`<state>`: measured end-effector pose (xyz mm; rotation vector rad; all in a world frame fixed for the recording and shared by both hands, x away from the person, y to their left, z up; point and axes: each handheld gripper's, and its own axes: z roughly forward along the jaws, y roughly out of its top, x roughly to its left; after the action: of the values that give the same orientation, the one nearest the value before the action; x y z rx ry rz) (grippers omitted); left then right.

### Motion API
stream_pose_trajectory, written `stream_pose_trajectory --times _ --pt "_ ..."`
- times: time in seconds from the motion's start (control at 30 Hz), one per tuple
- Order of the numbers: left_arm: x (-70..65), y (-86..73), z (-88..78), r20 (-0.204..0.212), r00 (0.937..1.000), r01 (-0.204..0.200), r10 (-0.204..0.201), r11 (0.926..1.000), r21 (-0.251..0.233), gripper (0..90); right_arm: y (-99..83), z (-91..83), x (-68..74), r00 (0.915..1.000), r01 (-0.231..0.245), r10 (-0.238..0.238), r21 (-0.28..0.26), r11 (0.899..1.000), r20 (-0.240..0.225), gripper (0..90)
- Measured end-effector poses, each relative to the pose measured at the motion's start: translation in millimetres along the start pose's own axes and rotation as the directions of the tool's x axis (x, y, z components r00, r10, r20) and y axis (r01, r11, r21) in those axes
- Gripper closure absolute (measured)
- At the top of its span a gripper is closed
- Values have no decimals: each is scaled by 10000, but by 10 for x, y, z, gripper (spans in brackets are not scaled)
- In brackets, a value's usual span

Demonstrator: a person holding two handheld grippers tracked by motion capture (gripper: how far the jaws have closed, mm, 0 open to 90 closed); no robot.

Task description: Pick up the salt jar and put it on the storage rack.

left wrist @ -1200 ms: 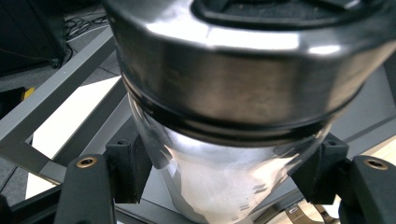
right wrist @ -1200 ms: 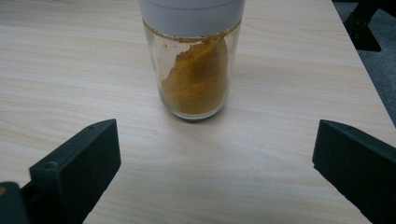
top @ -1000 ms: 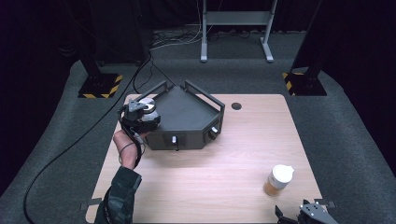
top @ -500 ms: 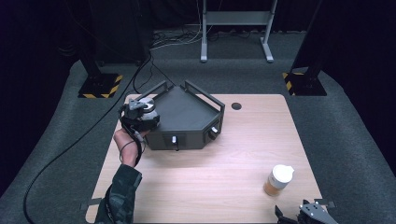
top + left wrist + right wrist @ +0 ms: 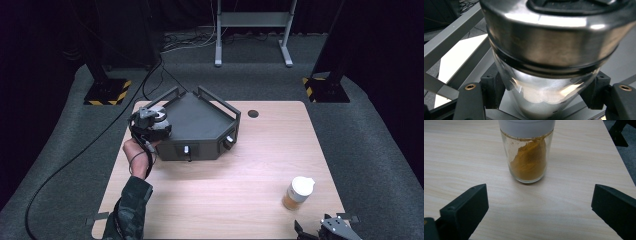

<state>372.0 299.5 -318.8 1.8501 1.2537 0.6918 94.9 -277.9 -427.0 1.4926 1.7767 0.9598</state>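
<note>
I have the left gripper [image 5: 150, 125] clamped on a steel-lidded glass shaker [image 5: 544, 75] above the dark tray's [image 5: 200, 120] left rim for setting inside, while the right gripper [image 5: 539, 202] gapes empty near the turmeric jar [image 5: 527, 155].

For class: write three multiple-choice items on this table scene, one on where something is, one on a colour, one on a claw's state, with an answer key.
1. Where does the jar of orange powder stand?
A. in the dark tray
B. on the bare table near the right claw
C. on the floor

2. What colour is that jar's cap?
A. white
B. red
C. black

3. What is the left claw doing?
A. lying open on the table
B. clamped on a steel-lidded jar
C. holding the tray's handle

Key:
1 B, it stands on the wood of the table in front of the right claw, away from the tray.
2 A, the cap looks white from above and in the right claw's view.
3 B, its pads press both sides of the steel-lidded jar.
</note>
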Motion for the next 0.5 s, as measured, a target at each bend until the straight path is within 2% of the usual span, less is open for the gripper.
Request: stream_pose_trajectory --times 0.5 --pt "-12 -98 10 10 10000 20 -20 9997 -226 318 -2 -13 -13 10000 -9 10 -20 10000 24 0"
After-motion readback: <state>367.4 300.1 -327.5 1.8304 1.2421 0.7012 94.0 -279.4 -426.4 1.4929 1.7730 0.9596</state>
